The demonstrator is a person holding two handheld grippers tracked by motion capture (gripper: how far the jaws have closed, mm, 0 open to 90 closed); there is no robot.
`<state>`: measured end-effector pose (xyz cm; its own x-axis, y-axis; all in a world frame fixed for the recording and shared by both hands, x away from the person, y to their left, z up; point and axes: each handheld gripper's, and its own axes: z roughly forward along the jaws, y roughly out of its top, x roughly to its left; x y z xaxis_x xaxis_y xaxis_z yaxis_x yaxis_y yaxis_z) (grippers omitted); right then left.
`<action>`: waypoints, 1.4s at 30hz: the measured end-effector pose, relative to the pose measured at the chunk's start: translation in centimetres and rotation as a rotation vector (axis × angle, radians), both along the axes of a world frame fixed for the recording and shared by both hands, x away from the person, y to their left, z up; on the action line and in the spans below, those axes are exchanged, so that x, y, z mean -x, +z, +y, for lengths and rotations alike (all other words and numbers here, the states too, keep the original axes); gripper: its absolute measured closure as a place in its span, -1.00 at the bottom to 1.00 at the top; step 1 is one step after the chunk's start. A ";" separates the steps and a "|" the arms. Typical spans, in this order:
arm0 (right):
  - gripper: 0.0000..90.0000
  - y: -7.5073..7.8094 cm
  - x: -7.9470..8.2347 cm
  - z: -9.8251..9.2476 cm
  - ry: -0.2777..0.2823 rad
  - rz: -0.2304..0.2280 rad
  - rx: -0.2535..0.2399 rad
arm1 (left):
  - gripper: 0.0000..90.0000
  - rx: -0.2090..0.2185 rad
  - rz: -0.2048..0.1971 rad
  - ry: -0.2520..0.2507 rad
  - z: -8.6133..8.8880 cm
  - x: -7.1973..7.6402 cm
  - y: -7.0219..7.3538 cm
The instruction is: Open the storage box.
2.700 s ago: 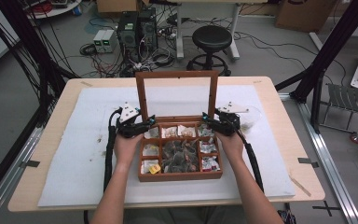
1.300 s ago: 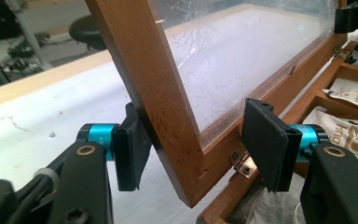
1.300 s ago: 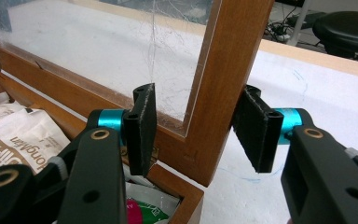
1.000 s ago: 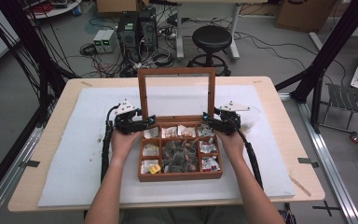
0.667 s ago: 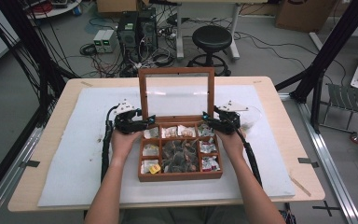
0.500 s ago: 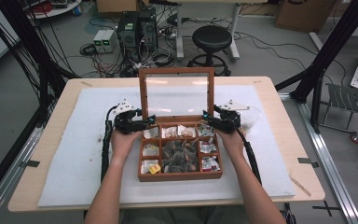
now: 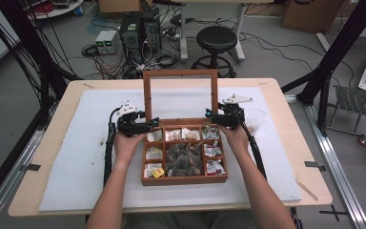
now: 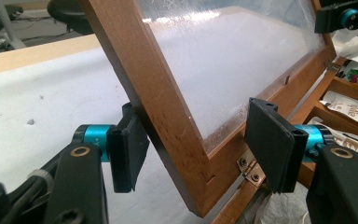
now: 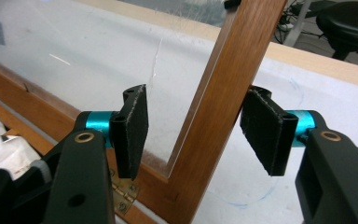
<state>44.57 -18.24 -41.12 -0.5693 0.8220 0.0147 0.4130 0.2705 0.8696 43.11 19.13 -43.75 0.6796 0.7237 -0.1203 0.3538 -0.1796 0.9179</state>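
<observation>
Two grippers, left gripper (image 8: 200,149) and right gripper (image 9: 205,135), stand with jaws apart astride the side rails of the glass lid (image 7: 181,90), upright over the wooden box (image 7: 185,180) mid-table, its compartments full of packets (image 7: 188,134), printing unreadable.

The box (image 7: 185,152) is made of reddish-brown wood with a smooth satin finish; its lid (image 8: 168,93) is glazed with a clear, scratched pane, and a metal hinge (image 9: 123,193) is seen at six o'clock. The table (image 7: 57,119) is of pale matt wood, overlaid with a white matt sheet (image 7: 83,157). Matt black plastic forms the pads (image 9: 135,128).
</observation>
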 end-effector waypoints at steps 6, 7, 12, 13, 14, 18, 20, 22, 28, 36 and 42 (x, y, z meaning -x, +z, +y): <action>-0.07 0.6 -0.4 0.3 -0.006 0.035 0.041 | -0.23 -0.077 0.031 0.024 -0.6 -0.2 1.0; -0.08 0.6 -0.4 0.4 -0.007 0.035 0.049 | -0.23 -0.077 0.031 0.024 -0.6 -0.2 1.0; -0.09 0.9 -0.4 0.7 -0.023 0.038 0.083 | -0.28 -0.142 0.060 0.043 -1.2 -0.3 1.7; -0.09 0.9 -0.3 0.7 -0.026 0.035 0.088 | -0.28 -0.154 0.064 0.051 -1.3 -0.2 1.9; -0.09 0.9 -0.3 0.7 -0.026 0.035 0.088 | -0.28 -0.154 0.064 0.051 -1.3 -0.2 1.9; -0.09 1.1 0.0 1.1 -0.046 0.025 0.108 | -0.28 -0.174 0.062 0.061 -1.5 -0.1 2.1; -0.10 1.1 0.1 1.1 -0.055 0.032 0.101 | -0.28 -0.169 0.062 0.058 -1.4 -0.1 2.0; -0.06 1.0 0.1 1.1 -0.075 0.025 0.110 | -0.29 -0.150 0.076 0.061 -1.3 -0.3 1.9; -0.05 0.5 -0.2 1.1 -0.073 0.040 0.104 | -0.30 -0.098 0.111 0.050 -0.8 -0.7 1.4; 0.04 0.1 -0.7 1.1 -0.067 0.064 0.112 | -0.39 -0.037 0.172 0.072 -0.5 -1.1 0.7; 0.03 -0.6 -0.9 1.4 -0.070 0.089 0.115 | -0.38 0.069 0.255 0.054 0.3 -1.8 -0.3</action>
